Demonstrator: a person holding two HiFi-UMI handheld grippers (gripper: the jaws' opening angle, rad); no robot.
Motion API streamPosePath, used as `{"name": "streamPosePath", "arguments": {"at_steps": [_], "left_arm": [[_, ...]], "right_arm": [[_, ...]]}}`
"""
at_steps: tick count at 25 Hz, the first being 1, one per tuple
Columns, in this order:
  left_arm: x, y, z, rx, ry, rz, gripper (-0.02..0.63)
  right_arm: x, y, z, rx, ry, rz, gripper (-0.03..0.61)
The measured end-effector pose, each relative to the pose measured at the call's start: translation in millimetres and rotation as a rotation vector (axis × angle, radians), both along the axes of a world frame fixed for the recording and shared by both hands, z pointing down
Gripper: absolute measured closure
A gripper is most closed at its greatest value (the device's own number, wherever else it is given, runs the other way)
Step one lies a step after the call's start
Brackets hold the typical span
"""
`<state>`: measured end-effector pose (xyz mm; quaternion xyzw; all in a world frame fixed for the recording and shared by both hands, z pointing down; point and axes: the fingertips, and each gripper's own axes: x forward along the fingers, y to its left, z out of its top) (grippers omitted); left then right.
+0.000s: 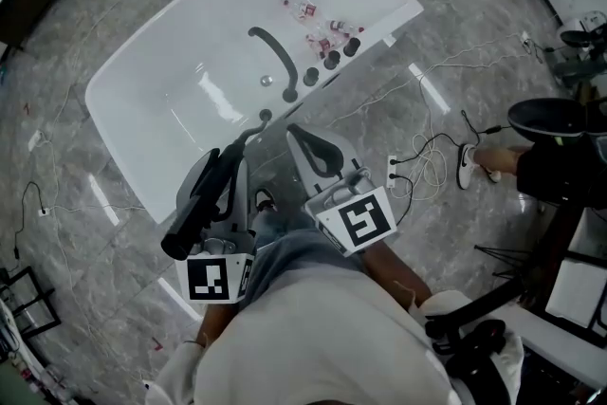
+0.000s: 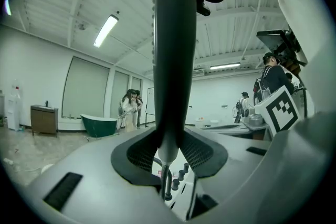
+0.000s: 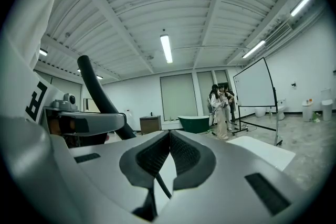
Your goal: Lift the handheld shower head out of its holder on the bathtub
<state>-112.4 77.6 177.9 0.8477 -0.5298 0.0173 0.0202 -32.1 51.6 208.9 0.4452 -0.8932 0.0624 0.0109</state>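
A white bathtub (image 1: 123, 100) lies ahead, with a dark faucet (image 1: 275, 52) and dark knobs (image 1: 332, 60) along its near rim. My left gripper (image 1: 237, 155) is shut on the black handheld shower head (image 1: 194, 215), held up clear of the tub. In the left gripper view its dark handle (image 2: 173, 60) stands upright between the pads, and the metal hose (image 2: 166, 183) hangs below. The hose (image 1: 254, 130) runs back to the tub rim. My right gripper (image 1: 302, 139) is beside it, shut and empty; its pads (image 3: 157, 157) touch. The shower head (image 3: 100, 97) also shows there on the left.
Small bottles (image 1: 318, 24) lie inside the tub's far end. Cables (image 1: 427, 156) and a socket strip lie on the marble floor at right, near a seated person (image 1: 550, 171). Farther off are a green tub (image 3: 195, 123), standing people (image 3: 219, 107) and a whiteboard (image 3: 254, 92).
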Motion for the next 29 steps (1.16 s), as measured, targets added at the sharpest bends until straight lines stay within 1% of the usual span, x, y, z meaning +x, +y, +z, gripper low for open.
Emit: {"name": "streamPosePath", "arguments": {"at_steps": [3,6,9,13,17,20,26,29], "left_arm": [[-6.8,10.3,1.7,-0.046,0.022,0.011,0.469],[-14.3,18.3,-12.7,-0.041,0.039,0.003,0.469],[-22.1,19.1,-20.7,-0.038,0.053,0.002,0.469],[-28.8,19.3,-18.7,-0.041,0.056,0.000,0.469],[-31.8,21.2,-18.3,-0.045,0.059,0.004,0.469],[-33.8,22.8,-19.4,-0.045,0.065,0.009,0.470],[-40.0,24.7,-19.6,-0.044,0.071,0.012,0.469],[-41.5,23.2,-19.2,-0.045,0.075,0.016,0.470]], "right_arm": [[-8.3,11.0,-6.6,0.011,-0.004,0.002,0.561],[-17.1,19.5,-23.5,0.046,0.001,0.001,0.563],[-23.3,24.2,-26.6,0.019,0.022,-0.006,0.563],[-24.6,25.1,-27.1,0.022,0.023,0.011,0.563],[-23.2,28.0,-23.8,0.006,0.035,0.024,0.563],[-25.6,29.6,-27.0,0.017,0.033,0.029,0.563],[-33.3,31.7,-29.0,0.026,0.038,0.031,0.563],[-35.5,31.0,-26.4,0.014,0.042,0.031,0.563]]}}
